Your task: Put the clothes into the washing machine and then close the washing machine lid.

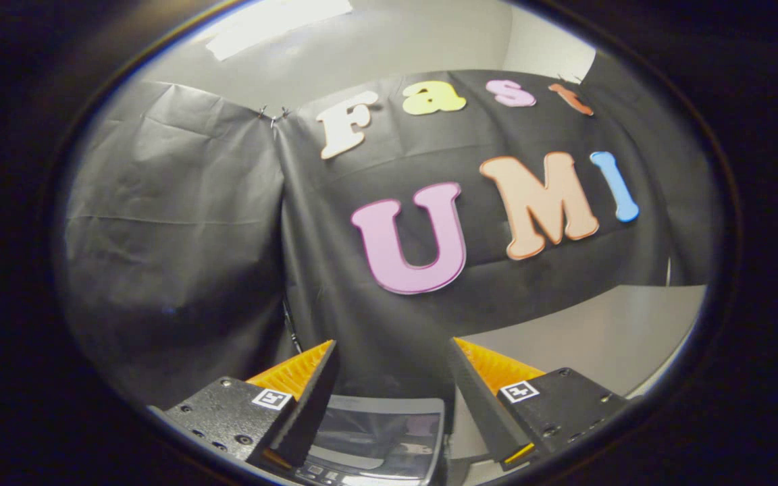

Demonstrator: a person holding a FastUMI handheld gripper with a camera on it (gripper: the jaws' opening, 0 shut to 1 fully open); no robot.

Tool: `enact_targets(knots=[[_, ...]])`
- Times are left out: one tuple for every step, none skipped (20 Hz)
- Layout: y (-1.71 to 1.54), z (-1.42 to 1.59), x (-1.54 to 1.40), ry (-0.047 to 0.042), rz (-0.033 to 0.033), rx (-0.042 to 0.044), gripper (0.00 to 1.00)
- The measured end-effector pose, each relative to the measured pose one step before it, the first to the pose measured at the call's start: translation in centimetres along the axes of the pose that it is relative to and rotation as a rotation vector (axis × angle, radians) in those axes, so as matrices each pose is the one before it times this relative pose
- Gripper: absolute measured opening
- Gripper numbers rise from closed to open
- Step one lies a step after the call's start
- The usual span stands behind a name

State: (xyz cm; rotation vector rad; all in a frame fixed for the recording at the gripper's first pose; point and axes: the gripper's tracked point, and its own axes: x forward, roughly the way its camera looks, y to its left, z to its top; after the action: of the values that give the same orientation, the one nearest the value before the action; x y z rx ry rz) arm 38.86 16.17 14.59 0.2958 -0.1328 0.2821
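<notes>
The booth wall [179, 223], a black cloth hung in creased panels, takes up most of the gripper view. Two panels meet at a vertical seam, pinned together at the top by small metal clips [273, 115]. Above the cloth is a pale ceiling [389, 47] with a bright light strip [274, 23] set into it. To the right of the tongs and beyond them, a pale, flat surface [598, 344] meets the lower edge of the cloth.

The washing machine [379, 439] sits low between the two fingers and just below their tips. Its visible part is the top face: a grey-framed lid [389, 406] with a dark glossy window, lying flat and closed. A row of small buttons [325, 470] runs along the near edge of the machine, next to the left finger. No clothes can be made out on or near the machine in this view.

The tongs [392, 354] are open: the fingers [315, 398] stand well apart, angled outward, with nothing between them except the machine's lid seen beyond. Neither finger touches the machine. The tongs point upward toward the cloth wall, above the machine. Each finger carrier bears a small square black-and-white marker [272, 398] on its upper face.
</notes>
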Motion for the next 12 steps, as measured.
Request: enact_targets(knots=[[-1.123,0.584,-1.112,-0.01966,-0.01872,-0.01363,0.96],[-1.324,0.244,-0.903,-0.01727,-0.01622,-0.01008,0.96],[-1.224,0.546,-0.993,-0.02076,-0.01399,-0.00619,0.96],[-1.128,0.523,-1.006,-0.02345,-0.01522,-0.00461,0.96],[-1.244,0.268,-1.050,-0.02004,-0.01934,-0.00354,0.96],[-1.349,0.271,-1.086,-0.01593,-0.01895,-0.00333,0.96],[-1.238,0.161,-1.164,-0.01643,-0.01837,-0.00506,0.96],[-1.366,-0.081,-1.276,-0.01342,-0.01720,-0.00998,0.96],[-1.169,-0.052,-1.030,-0.01250,-0.01889,-0.01916,0.96],[-1.404,-0.234,-0.993,-0.00889,-0.02129,-0.02065,0.96],[-1.122,-0.080,-0.999,-0.01000,-0.01888,-0.01966,0.96],[-1.216,-0.374,-0.847,-0.00654,-0.01767,-0.01489,0.96]])
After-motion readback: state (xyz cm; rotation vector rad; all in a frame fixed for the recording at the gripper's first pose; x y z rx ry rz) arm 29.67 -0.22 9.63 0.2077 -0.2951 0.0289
